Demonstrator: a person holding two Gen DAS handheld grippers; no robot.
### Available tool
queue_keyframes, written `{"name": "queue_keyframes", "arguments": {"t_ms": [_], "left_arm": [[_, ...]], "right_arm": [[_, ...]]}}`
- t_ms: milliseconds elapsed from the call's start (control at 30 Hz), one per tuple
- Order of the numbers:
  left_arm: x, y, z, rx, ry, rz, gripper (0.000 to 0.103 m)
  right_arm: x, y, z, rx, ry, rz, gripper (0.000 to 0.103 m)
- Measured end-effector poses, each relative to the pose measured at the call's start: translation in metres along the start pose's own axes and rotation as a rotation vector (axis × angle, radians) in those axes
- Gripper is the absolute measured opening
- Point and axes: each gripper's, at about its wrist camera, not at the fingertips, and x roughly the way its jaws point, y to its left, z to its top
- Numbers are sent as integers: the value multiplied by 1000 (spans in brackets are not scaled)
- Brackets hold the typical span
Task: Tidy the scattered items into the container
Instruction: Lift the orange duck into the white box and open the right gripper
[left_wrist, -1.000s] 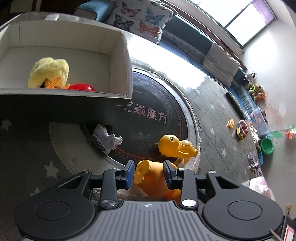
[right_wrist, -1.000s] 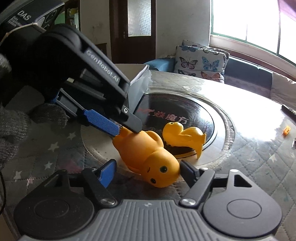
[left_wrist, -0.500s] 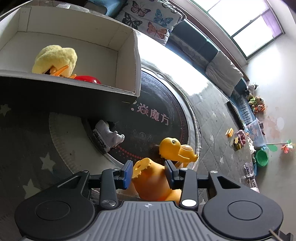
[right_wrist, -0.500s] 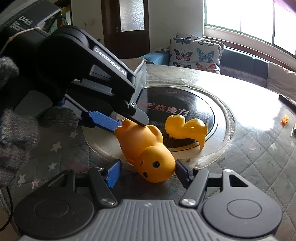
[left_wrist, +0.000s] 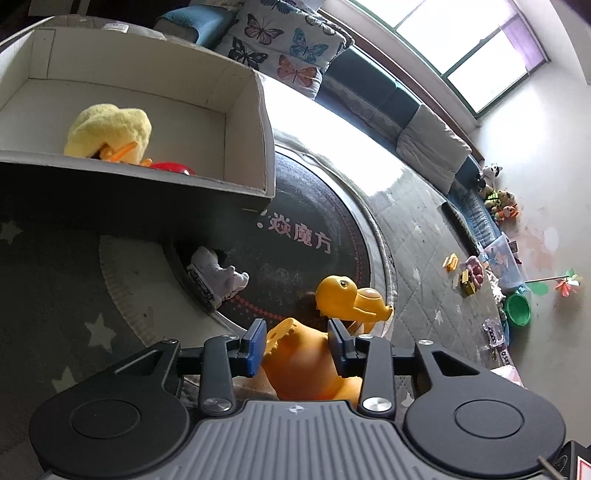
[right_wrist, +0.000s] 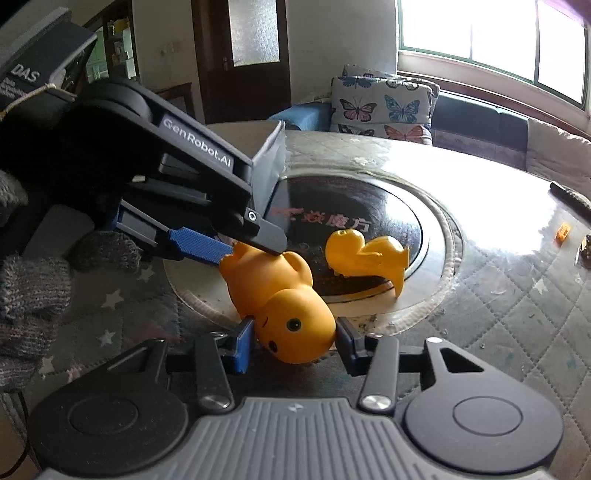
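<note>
My left gripper (left_wrist: 297, 341) is shut on the body of a large orange rubber duck (left_wrist: 303, 363). The right wrist view shows the same duck (right_wrist: 280, 302) held head down by the left gripper (right_wrist: 255, 249). My right gripper (right_wrist: 291, 343) has its jaws on either side of the duck's head, touching or nearly touching it. A second, smaller orange duck (left_wrist: 349, 301) lies on the dark round disc (left_wrist: 306, 229); it also shows in the right wrist view (right_wrist: 364, 254). The open cardboard box (left_wrist: 243, 122) stands to the left and holds a yellow plush toy (left_wrist: 109, 133) and a red item (left_wrist: 171, 169).
A small white toy (left_wrist: 218, 277) lies at the disc's left edge, below the box. The table has a quilted cover (right_wrist: 517, 314). A sofa with butterfly cushions (left_wrist: 284, 48) is behind the table. Toys and a green pot (left_wrist: 517, 308) lie on the floor at right.
The right gripper's jaws have narrowed around the duck's head, from wide apart to close on both sides. The left gripper has kept hold of the duck and moved slightly toward the box.
</note>
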Motion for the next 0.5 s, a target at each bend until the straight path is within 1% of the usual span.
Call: {"name": "queue_keyframes", "arguments": {"t_ms": [133, 267, 367, 500], "left_arm": [[-16, 1, 5, -1, -32, -15, 39], [-38, -1, 18, 17, -101, -16, 38], [-51, 0, 32, 24, -155, -13, 38], [-63, 6, 58, 26, -221, 6, 38]], "right_arm": [[-10, 8, 9, -8, -34, 10, 46], [-15, 17, 26, -19, -83, 22, 46], [-13, 23, 45, -18, -117, 41, 46], [1, 34, 73, -31, -158, 57, 46]]}}
